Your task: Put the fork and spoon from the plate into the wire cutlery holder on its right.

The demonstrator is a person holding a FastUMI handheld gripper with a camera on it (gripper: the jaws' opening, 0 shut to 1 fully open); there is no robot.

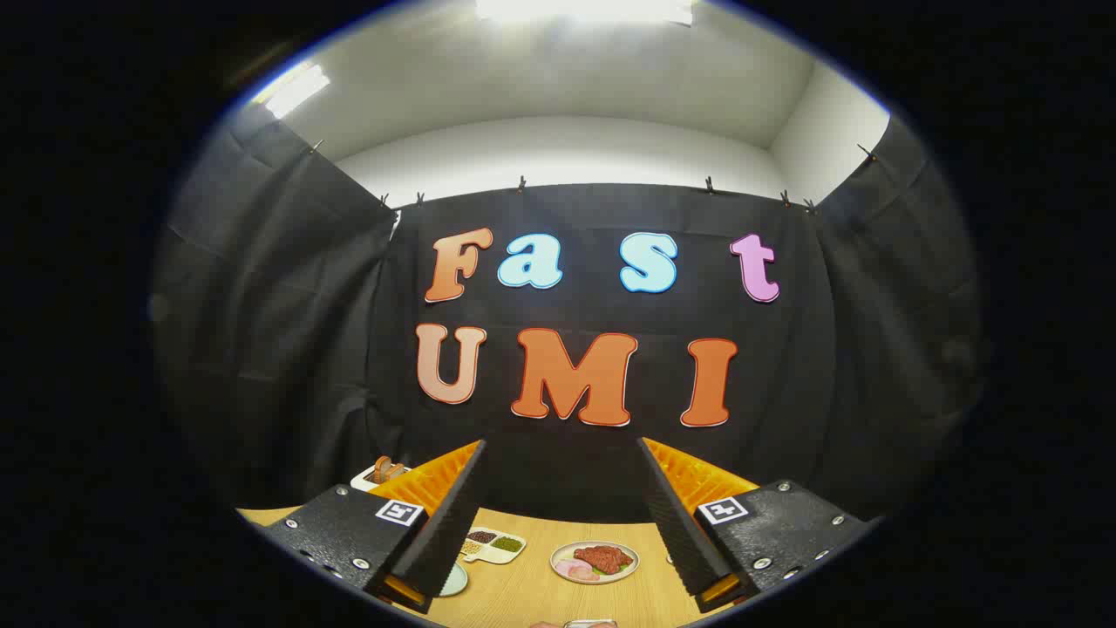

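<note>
While held high and aimed mostly at the booth wall, gripper point(558, 515) spread wide, fingers point(449, 515) well apart, nothing between them. Tabletop point(523, 593) visible low between and below the fingers.

Seen on tabletop: round plate of meat and sliced ham point(595, 561) just ahead between the fingers; divided tray of beans and seeds point(493, 545) beside the left finger; edge of a pale dish point(453, 580) partly behind that finger; white tray with bread point(381, 472) farther back, beyond the left finger. Small pale shape and a metallic-looking rim point(590, 623) at the nearest visible strip of tabletop; too cropped to identify.

Fork, spoon, wire cutlery holder: cannot locate from this pose. Heading and long axis of fork and spoon therefore cannot be told. Task judged not yet started; approach still to come.

Risks, as judgement: descending without sight of the cutlery could land the fingers across a handle at a bad angle, or on the wrong plate. Meat plate could be mistaken for the target plate. Wide fingers could clip the bean tray on the way down. Need to tilt down first.
</note>
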